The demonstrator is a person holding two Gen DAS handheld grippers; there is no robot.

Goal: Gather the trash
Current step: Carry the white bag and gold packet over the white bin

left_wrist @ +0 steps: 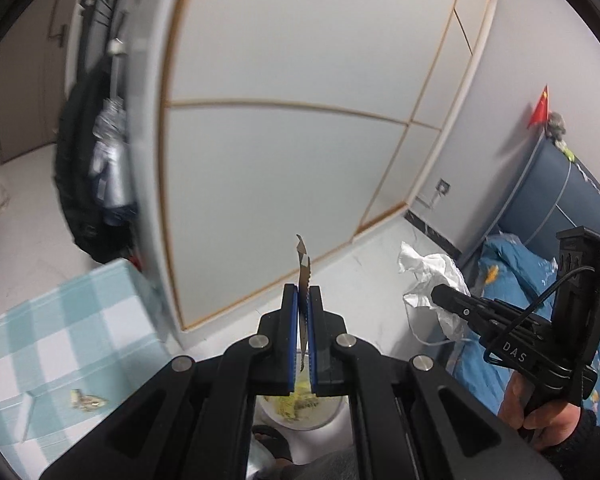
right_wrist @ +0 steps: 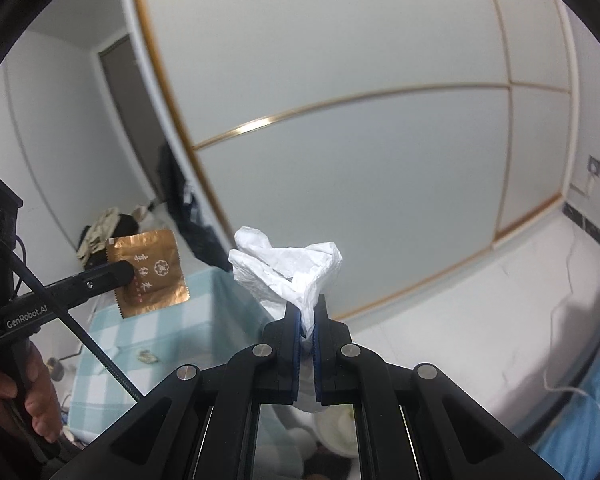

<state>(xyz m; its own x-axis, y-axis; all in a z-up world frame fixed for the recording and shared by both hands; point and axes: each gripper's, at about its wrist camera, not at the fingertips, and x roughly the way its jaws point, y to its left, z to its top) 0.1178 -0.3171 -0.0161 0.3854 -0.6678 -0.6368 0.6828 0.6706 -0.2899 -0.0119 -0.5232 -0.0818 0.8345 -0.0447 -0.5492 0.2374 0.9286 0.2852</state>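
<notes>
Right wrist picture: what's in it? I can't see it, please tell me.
The right claw is shut on a crumpled white tissue, held up before a big white wardrobe. At the left, the left claw pinches a golden-brown wrapper above a blue checked tablecloth.

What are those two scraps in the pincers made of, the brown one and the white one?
The brown packet looks like metallised foil or plastic film: coppery sheen, printed marks, saw-toothed edges. The white wad looks like tissue paper, though thin plastic film is possible: matte, with soft crumpled folds.
</notes>
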